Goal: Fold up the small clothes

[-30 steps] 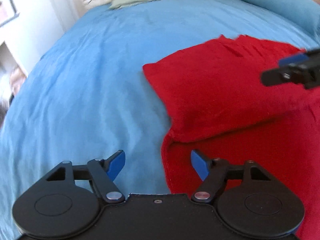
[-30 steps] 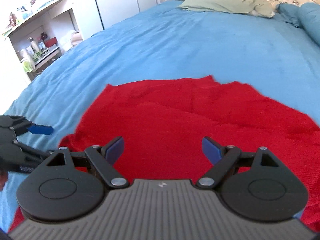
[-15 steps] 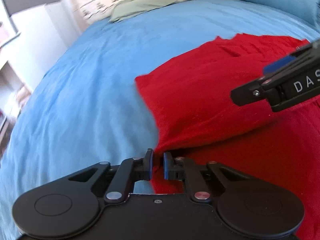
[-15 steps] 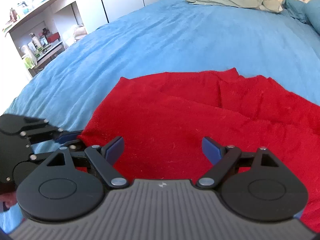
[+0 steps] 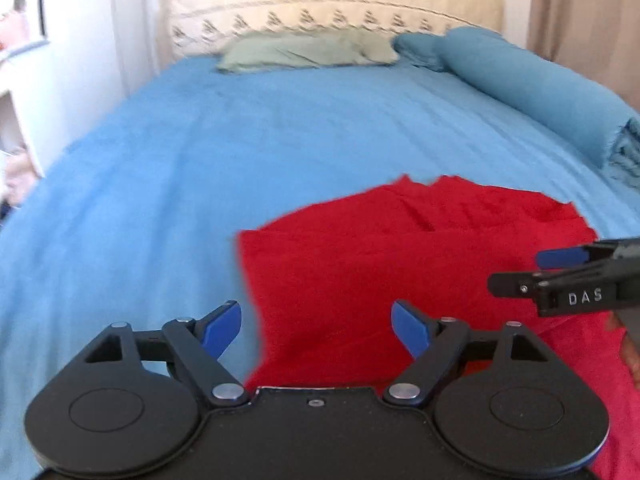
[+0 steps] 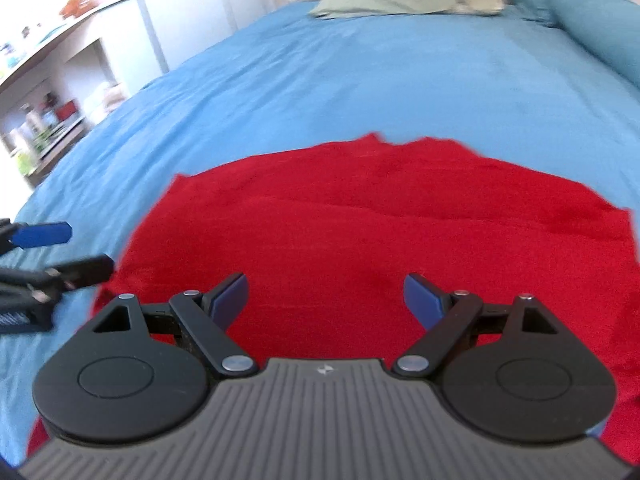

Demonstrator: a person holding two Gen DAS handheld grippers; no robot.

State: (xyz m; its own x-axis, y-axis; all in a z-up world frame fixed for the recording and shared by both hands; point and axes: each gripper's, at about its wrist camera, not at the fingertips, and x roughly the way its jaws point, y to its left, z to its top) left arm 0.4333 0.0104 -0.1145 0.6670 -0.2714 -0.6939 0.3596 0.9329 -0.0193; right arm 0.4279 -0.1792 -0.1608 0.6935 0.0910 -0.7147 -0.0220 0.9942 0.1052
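A red cloth (image 5: 400,272) is lying on the blue bed (image 5: 200,168), partly folded, with one layer doubled over another at the near side. The left hand-held gripper (image 5: 316,326) is hovering over the cloth's left edge; its jaws are opening and nothing is being pressed between the blue pads (image 5: 222,326). The right hand-held gripper (image 6: 326,300) is hanging above the middle of the cloth with jaws spread wide, gripping nothing. In my judgement the fold is not finished, and the risk is sitting in the loose upper layer: it is looking soft and a little puffed, so it may be sliding or springing back if nobody is pressing it flat. The next pinch may also be catching the bed sheet together with the cloth, because both are lying tightly together at the edge.
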